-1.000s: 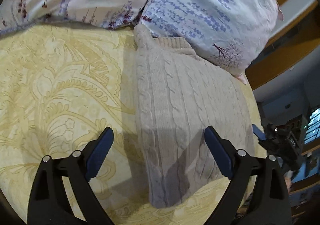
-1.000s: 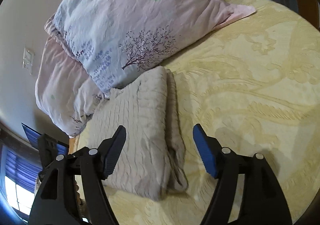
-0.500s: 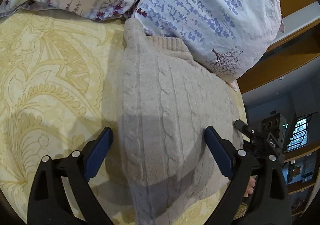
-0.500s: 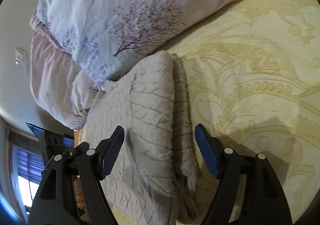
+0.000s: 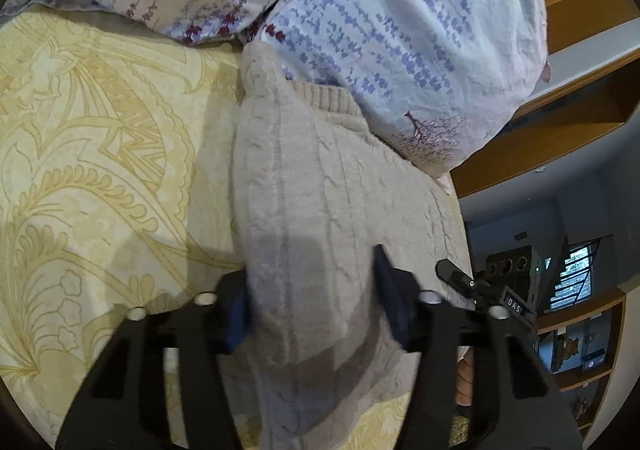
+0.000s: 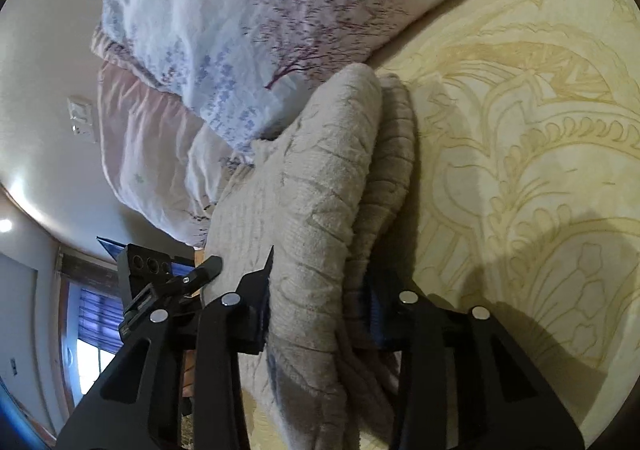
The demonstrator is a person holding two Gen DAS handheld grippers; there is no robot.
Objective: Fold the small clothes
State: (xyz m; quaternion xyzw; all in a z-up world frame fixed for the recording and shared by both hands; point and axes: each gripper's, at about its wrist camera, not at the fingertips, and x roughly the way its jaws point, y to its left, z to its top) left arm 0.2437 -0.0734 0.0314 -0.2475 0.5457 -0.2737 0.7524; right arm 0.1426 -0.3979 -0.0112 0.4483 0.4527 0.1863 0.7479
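A folded beige cable-knit sweater [image 5: 320, 194] lies on the yellow patterned bedspread [image 5: 100, 178], its far end against the pillows. My left gripper [image 5: 312, 306] is shut on the sweater's near folded edge, the knit bunched between its blue pads. In the right wrist view the same sweater [image 6: 328, 186] shows as stacked folded layers. My right gripper [image 6: 316, 310] is shut on its near end. Each gripper shows in the other's view: the right one [image 5: 480, 290] and the left one [image 6: 172, 274].
Floral pillows [image 5: 400, 30] lean against the sweater's far end and also show in the right wrist view [image 6: 248, 22]. A wooden bed frame [image 5: 560, 122] and shelves [image 5: 580, 350] lie to the right. Open bedspread [image 6: 540, 170] stretches right of the sweater.
Both grippers moved forward onto the sweater's near end and closed from wide open onto its folded layers.
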